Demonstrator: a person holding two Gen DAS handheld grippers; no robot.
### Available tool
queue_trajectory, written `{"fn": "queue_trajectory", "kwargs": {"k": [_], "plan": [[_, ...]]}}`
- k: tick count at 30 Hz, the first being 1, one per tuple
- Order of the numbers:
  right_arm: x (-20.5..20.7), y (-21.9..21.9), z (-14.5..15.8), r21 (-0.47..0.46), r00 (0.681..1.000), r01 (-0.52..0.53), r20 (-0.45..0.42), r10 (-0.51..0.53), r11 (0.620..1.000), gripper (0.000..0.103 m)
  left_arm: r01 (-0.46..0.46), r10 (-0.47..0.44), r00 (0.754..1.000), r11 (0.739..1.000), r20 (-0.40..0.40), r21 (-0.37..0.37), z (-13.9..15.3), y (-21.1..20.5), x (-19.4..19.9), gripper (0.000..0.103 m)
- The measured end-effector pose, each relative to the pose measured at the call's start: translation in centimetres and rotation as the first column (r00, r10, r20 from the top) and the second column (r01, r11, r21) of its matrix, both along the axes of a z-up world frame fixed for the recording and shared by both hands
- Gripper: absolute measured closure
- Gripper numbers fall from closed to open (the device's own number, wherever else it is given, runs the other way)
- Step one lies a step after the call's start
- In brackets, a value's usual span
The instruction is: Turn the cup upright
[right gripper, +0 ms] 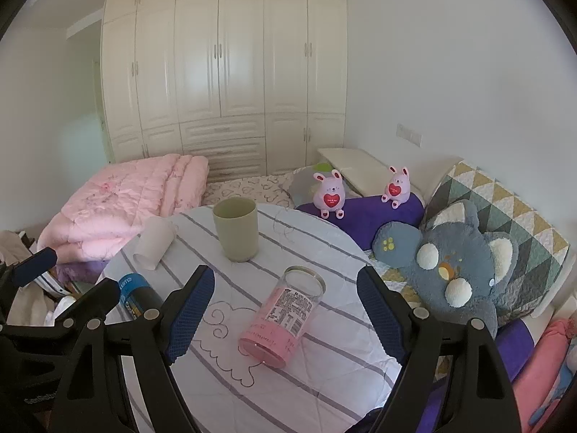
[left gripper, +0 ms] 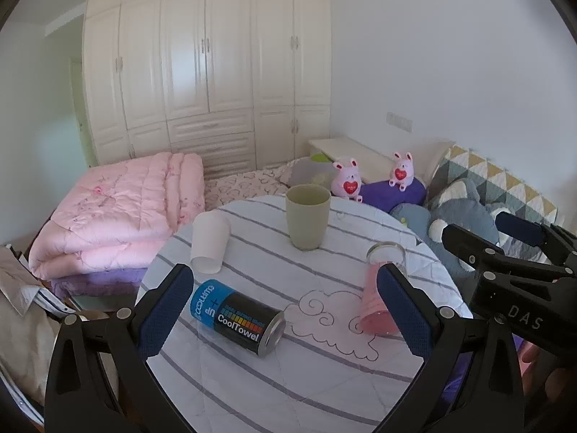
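Note:
A white paper cup (left gripper: 209,243) lies on its side at the left of the round striped table (left gripper: 306,379); it also shows in the right wrist view (right gripper: 154,241). A green cup (left gripper: 307,216) stands upright at the back, also in the right wrist view (right gripper: 236,228). A clear pink cup (right gripper: 283,315) lies on its side near the middle, also in the left wrist view (left gripper: 378,299). My left gripper (left gripper: 285,306) is open above a CoolTowel can (left gripper: 238,317). My right gripper (right gripper: 285,310) is open around the pink cup, apart from it.
The CoolTowel can lies on its side at the table's left front (right gripper: 139,296). A folded pink quilt (left gripper: 119,209) lies on the bed at left. Plush toys (right gripper: 458,270) and pillows lie at right. A white wardrobe (left gripper: 209,65) stands behind.

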State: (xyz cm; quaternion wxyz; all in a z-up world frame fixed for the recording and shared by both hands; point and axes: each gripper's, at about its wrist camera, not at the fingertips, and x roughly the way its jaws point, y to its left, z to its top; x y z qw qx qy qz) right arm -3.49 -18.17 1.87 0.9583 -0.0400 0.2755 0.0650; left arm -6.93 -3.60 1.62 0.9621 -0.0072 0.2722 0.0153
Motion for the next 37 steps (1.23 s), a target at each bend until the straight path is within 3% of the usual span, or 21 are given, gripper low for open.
{"fn": "queue_trajectory", "kwargs": {"k": [21, 37], "plan": [[1.2, 0.5, -1.0, -0.024, 0.999, -0.003, -0.042, 0.002, 1.0, 0.02, -0.007, 0.007, 1.0, 1.0, 0.008, -0.003, -0.6, 0.3, 0.9, 0.0], [3.2, 1.0, -2.0, -0.035, 0.996, 0.003, -0.085, -0.006, 0.999, 0.02, 0.007, -0.008, 0.999, 1.0, -0.04, -0.014, -1.6, 0.8, 3.2, 0.0]]}}
